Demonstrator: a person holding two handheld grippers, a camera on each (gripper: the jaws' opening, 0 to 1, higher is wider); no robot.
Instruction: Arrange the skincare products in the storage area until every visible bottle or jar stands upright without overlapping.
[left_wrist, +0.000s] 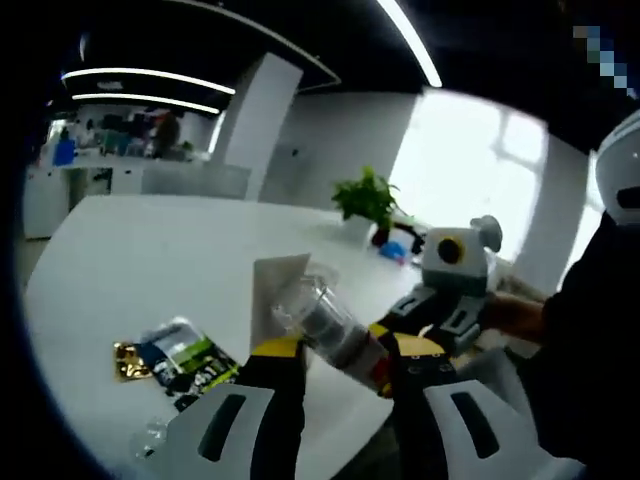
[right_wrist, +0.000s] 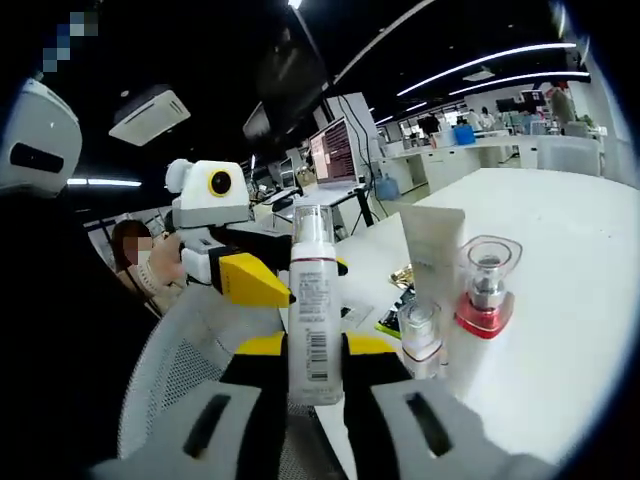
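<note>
Right gripper (right_wrist: 316, 352) pinching an upright white pump bottle (right_wrist: 313, 310), beside it on the white table (right_wrist: 560, 300) a tube (right_wrist: 433, 250), red-based bottle (right_wrist: 487, 288) and small jar (right_wrist: 419, 330), left gripper (left_wrist: 345, 352) clamped on a tilted clear-capped bottle (left_wrist: 325, 325), dark sachets (left_wrist: 180, 360) on the table.

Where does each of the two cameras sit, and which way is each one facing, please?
Left gripper view: rides on the left gripper, facing across the white table; its fingers clamp a clear-capped bottle; the right gripper enters from the right.
Right gripper view: rides on the right gripper, facing the table edge; its fingers clamp a white pump bottle; the left gripper enters from the left.
Shared: table, white tube, both grippers.
</note>
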